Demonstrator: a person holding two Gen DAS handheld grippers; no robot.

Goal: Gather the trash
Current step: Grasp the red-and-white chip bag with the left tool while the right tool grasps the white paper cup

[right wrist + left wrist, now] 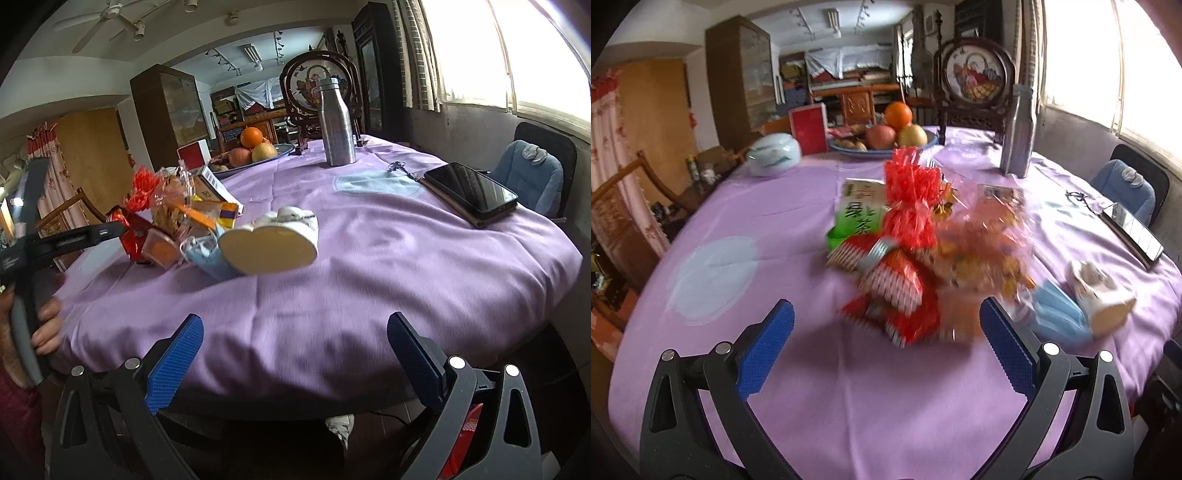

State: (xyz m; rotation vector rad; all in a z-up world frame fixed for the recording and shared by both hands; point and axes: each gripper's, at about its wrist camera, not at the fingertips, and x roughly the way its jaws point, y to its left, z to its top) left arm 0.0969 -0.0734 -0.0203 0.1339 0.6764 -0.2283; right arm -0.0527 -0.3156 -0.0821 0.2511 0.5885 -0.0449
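Round table, covered by a purple tablecloth (798,229).

Left gripper (886,343): jaws spread wide, nothing held; positioned over the near edge, just short of the trash.

Right gripper (295,350): jaws spread wide, nothing held; positioned at the near edge of the table, well apart from the trash.

Trash: a blurred pile of red snack wrappers (897,288) is found mid-table, with a red ribbon (910,192), crinkled cellophane (990,236) and a green tea box (858,214) behind. A blue face mask (1060,310) lies to the right, touching a small white ornament (1100,295).

Other items: fruit bowl (929,142) and metal bottle (1019,133) at the far side; phone (1132,229) at the right.
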